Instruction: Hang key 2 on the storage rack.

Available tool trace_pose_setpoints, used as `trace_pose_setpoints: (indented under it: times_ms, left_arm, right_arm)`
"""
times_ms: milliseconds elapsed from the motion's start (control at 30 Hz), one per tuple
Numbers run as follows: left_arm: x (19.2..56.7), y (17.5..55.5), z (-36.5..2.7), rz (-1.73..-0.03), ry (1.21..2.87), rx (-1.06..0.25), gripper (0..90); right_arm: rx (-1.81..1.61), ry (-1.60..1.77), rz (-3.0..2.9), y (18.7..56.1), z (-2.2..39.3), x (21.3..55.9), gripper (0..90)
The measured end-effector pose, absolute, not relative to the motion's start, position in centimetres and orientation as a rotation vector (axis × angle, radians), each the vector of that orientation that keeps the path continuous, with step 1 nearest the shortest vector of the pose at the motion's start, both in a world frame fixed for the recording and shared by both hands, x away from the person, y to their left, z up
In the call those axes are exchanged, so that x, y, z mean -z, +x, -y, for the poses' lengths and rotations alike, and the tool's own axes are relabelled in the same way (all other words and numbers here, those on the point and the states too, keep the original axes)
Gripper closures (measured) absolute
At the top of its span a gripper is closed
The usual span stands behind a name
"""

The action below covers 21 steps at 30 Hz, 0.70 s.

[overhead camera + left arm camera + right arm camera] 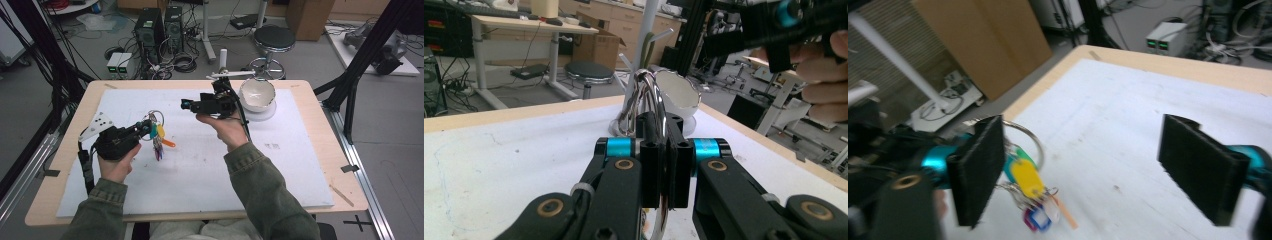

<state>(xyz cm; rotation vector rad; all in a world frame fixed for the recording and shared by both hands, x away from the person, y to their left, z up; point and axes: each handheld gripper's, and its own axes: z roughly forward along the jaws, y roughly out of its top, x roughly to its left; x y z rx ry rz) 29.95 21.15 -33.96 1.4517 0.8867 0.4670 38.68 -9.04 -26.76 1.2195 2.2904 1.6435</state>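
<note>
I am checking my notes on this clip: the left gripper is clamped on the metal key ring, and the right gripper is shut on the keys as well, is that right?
Not quite. The left gripper is indeed clamped on the metal key ring, but the right gripper is open: the right gripper view shows its jaws standing wide apart with nothing between them, the key ring with its coloured tags lying off to one side.

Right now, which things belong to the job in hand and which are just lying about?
In the job:
- key ring with coloured tags, clamped in the left tongs
- right tongs, open, near it

Lying about:
- white bowl
- white stand with pegs
</note>
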Motion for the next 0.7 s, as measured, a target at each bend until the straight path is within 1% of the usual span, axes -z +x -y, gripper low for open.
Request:
trace_pose_setpoints:
  times_ms: [167,433,700]
  left_arm:
    - [33.9,29.9,-21.4,-0.894,1.449,-0.468,86.7]
    - [33.5,29.5,-21.9,-0.907,1.446,-0.490,86.7]
    - [33.0,30.1,-22.4,-0.927,1.436,-0.495,86.7]
  right_arm:
    - [-1.601,1.236,-2.225,38.4,10.7,27.8,10.3]
    - [-1.555,1.260,-2.186,37.8,13.7,29.4,10.2]
    - [-1.519,1.282,-2.134,37.3,17.0,31.2,10.2]
